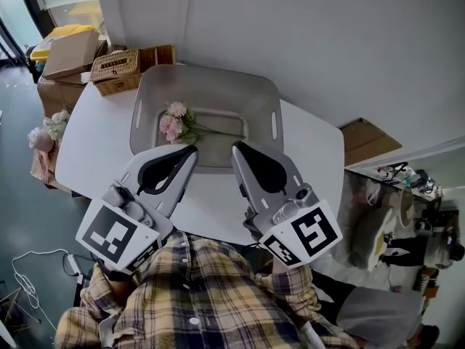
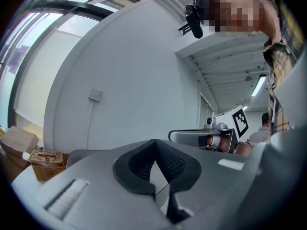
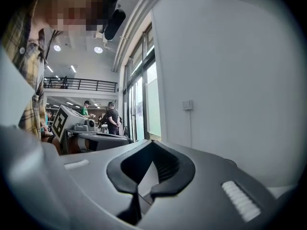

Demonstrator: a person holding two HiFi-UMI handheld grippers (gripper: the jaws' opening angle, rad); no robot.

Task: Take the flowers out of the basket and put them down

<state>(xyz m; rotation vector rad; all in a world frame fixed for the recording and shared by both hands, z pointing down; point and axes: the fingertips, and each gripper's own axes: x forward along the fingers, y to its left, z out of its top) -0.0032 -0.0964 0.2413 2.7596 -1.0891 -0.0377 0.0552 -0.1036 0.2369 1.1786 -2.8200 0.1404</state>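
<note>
Flowers [image 1: 176, 122] lie in the left half of the grey basket [image 1: 272, 97], on its floor. Pink blooms at the left end, stems [image 1: 218, 131] running right toward the middle, so the long axis is left–right across the basket. The basket sits on the white bench [image 1: 312, 144], toward its far side.

Left hand-held gripper [image 1: 190, 151]: tip over the basket's near rim, just near of the blooms and slightly right of them. Jaws together, nothing between them.

Right hand-held gripper [image 1: 237, 148]: tip beside the left one, just near of the free stem ends. Jaws closed, empty.

Judgement: the flowers lie far of both tips. The left is closer to the blooms, the right to the stems. Either must open before reaching in, and should close across the stems, not along them.
</note>
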